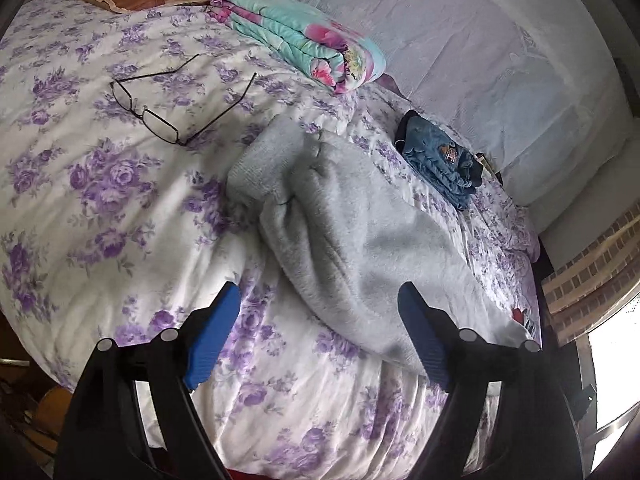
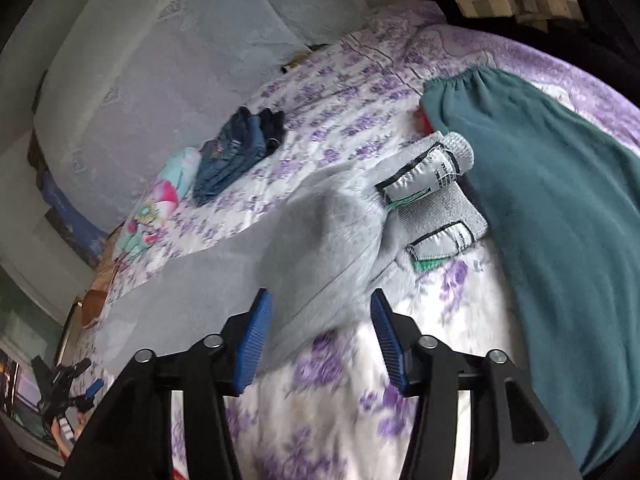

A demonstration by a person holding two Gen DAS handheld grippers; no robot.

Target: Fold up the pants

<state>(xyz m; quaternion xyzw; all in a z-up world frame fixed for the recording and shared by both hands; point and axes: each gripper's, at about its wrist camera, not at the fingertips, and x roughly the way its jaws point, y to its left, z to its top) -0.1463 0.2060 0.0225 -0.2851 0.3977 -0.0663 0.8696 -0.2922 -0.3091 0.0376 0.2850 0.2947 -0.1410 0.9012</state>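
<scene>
Left wrist view: left gripper (image 1: 316,332) hangs over the bed (image 1: 100,208), fingers wide apart, holding nothing. Grey pants (image 1: 360,240) lie rumpled across the sheet, cuffs towards the glasses (image 1: 160,112). Looks like the approach before a fold; next it must drop onto a hem.

Right wrist view: right gripper (image 2: 320,340) tilts down, fingers apart and straddling the pants' edge (image 2: 320,248), not yet clamped. Waistband labels sit beside a teal garment (image 2: 560,220). It needs to close there.
</scene>
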